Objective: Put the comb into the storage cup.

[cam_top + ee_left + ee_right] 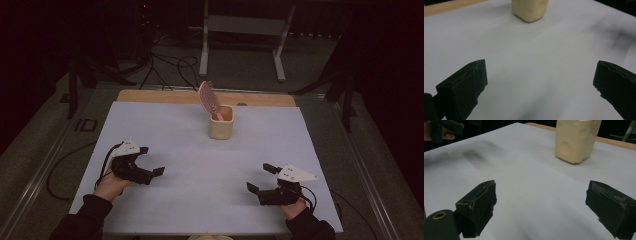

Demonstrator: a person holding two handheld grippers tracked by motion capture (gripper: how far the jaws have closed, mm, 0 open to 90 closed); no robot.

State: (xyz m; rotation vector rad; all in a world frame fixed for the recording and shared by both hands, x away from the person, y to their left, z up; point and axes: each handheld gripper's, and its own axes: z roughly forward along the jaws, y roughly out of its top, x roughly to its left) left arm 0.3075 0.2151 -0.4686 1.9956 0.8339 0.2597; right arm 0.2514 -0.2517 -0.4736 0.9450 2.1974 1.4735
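Both grippers rest low in the high view, left gripper [152,161] at lower left and right gripper [261,178] at lower right, jaws spread wide and holding nothing. Judging by this, no grasp has begun; next comes a reach toward frame centre, where a cream cup [221,122] holds a pink hairbrush [207,97] standing handle-down, tilted left

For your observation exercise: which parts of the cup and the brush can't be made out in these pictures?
- Brush handle: high view, hidden inside the cup.
- Cup top and rim: left gripper view, cut off by the upper edge.
- Cup top: right gripper view, also cut off by the upper edge.
- Brush bristles: high view, too small and dim.
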